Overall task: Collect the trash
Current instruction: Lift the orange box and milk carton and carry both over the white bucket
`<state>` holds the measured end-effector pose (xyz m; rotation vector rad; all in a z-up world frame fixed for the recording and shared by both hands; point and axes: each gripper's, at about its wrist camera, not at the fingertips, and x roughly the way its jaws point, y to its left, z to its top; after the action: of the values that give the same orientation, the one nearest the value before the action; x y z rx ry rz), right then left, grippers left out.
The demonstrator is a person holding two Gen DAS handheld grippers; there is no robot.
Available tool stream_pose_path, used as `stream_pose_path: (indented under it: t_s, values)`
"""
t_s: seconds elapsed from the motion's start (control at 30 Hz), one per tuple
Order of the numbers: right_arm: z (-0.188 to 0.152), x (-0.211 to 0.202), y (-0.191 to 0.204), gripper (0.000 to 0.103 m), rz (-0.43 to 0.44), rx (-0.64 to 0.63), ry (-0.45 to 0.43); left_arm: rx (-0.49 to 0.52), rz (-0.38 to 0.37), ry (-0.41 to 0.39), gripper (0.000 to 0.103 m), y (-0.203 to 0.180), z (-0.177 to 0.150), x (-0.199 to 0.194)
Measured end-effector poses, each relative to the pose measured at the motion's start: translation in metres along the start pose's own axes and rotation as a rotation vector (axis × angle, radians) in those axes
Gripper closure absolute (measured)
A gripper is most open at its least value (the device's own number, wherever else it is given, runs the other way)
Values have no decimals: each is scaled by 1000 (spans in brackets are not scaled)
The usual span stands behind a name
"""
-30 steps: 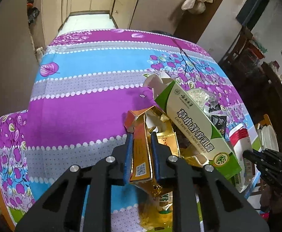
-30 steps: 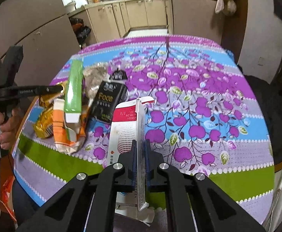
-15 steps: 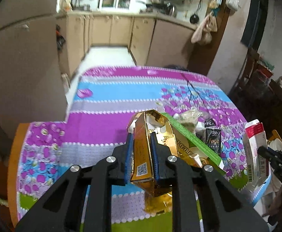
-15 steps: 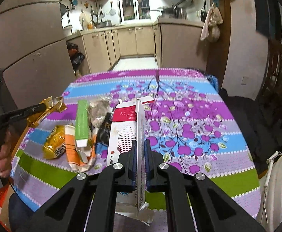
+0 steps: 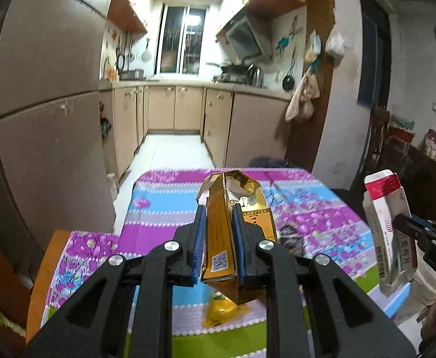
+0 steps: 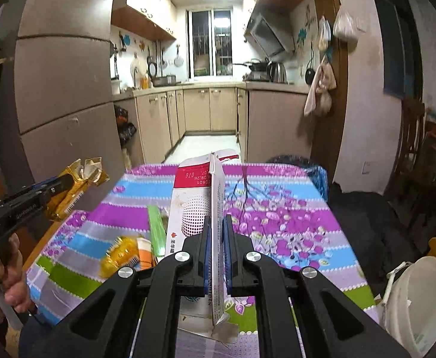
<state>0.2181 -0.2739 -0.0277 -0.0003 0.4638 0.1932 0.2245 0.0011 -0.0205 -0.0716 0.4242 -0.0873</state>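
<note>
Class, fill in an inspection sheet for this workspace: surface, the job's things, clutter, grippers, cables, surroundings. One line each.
Surface: table under a striped floral cloth.
Job's things: gold carton and white-red box, both lifted; green box, orange-white pack and gold wrapper lying on the cloth.
Clutter: white bucket beside the table.
Grippers: left gripper shut on the gold carton; right gripper shut on the white-red box.
Cables: nothing seen.
Surroundings: kitchen cabinets, window, hanging cloth.
</note>
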Motion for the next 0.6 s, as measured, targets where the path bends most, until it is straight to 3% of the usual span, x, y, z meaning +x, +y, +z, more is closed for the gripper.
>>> stream_pose_path:
  t_s: [0.4,0.6]
  values:
    - [20,-49,-24,95,-76,11,-58,35,-96,-76,86,-59,21,-24]
    - [24,-82,-56,95,-137,35,-81,63,-160,-93,86,-97,28,-27]
